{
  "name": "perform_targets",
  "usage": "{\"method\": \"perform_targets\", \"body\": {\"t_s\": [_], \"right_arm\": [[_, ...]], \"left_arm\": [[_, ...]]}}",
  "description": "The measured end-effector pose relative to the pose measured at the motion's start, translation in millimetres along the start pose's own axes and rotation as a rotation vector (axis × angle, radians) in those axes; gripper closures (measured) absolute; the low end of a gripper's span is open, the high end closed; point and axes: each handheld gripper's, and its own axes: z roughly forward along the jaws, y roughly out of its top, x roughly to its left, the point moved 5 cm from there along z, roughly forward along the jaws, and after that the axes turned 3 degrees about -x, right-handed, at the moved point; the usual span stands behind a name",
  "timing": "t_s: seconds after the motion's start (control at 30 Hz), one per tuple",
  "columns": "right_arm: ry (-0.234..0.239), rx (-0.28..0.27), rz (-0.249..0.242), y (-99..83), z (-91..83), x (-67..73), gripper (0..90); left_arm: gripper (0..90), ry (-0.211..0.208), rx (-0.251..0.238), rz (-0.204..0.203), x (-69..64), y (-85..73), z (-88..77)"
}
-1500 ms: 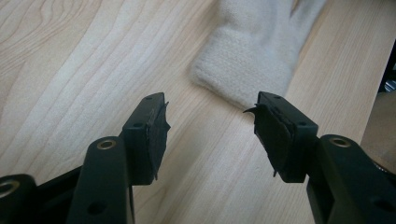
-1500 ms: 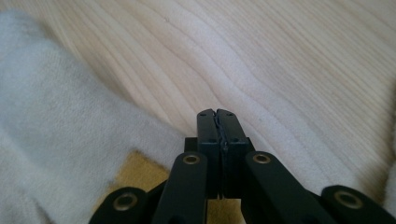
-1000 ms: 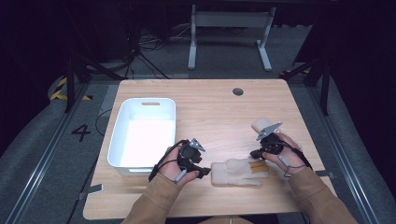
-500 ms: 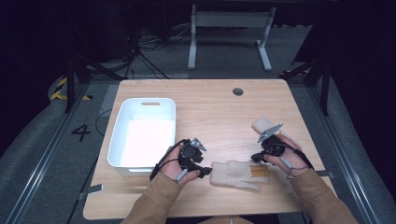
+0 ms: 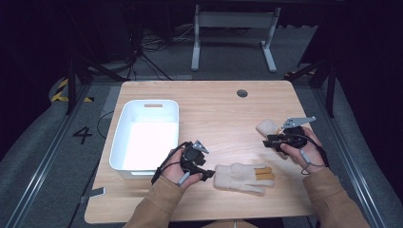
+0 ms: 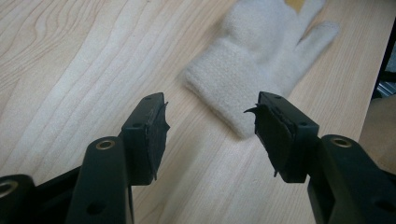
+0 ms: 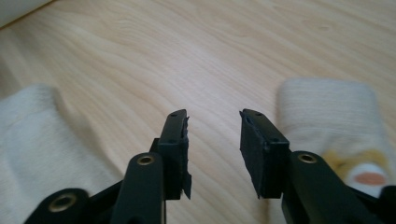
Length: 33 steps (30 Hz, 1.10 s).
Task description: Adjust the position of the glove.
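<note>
Near the front edge of the desk [image 5: 223, 107], a cream knitted glove [image 5: 242, 177] lies flat, cuff toward the left tool [image 5: 207, 173] and fingers toward the right edge, with two orange fingertips showing among them. The left tool sits just beside the cuff, held low over the wood; in the left gripper view its jaws are spread wide with nothing between them, and the glove's cuff [image 6: 224, 93] lies just beyond the tips. Farther back, toward the right edge, the right tool [image 5: 267, 142] is held in the person's right hand [image 5: 302, 147]; its jaws stand apart, empty, over bare wood. A second cream knitted piece [image 5: 269, 127] lies just behind it, touching or nearly so. A white bin [image 5: 123, 142] sits by the left edge.
</note>
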Motion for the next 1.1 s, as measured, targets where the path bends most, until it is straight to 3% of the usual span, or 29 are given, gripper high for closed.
{"method": "perform_targets", "body": {"t_s": [0.23,0.27,0.37,0.4,0.57,0.6,0.8,1.1], "right_arm": [[-0.068,-0.045,0.035,-1.4,-4.6,-20.5,54.4],[-0.108,-0.057,0.052,-3.6,-5.9,-30.6,51.9],[-0.132,-0.058,0.071,-6.4,-6.1,-37.8,50.9],[-0.165,-0.055,0.076,-10.7,-4.7,-46.7,49.5],[-0.19,-0.058,0.084,-16.4,0.1,-55.6,48.7],[-0.213,-0.051,0.09,-19.8,1.0,-61.0,48.5],[-0.241,-0.034,0.117,-28.5,2.0,-70.7,49.9],[-0.242,0.005,0.137,-38.9,8.0,-76.5,53.3]], "left_arm": [[44.4,0.006,0.001,-0.005,0.8,-2.2,-1.2],[44.4,0.009,0.001,-0.006,1.4,-3.2,-2.3],[44.4,0.012,0.002,-0.01,2.0,-4.4,-3.3],[44.3,0.013,0.001,-0.013,2.3,-5.0,-3.2],[44.2,0.016,0.004,-0.016,3.4,-6.2,-2.8],[44.2,0.017,0.005,-0.02,4.0,-6.7,-2.8],[44.1,0.015,0.007,-0.018,4.3,-7.0,-2.2],[43.7,0.018,0.008,-0.025,5.7,-7.6,-1.8]]}}
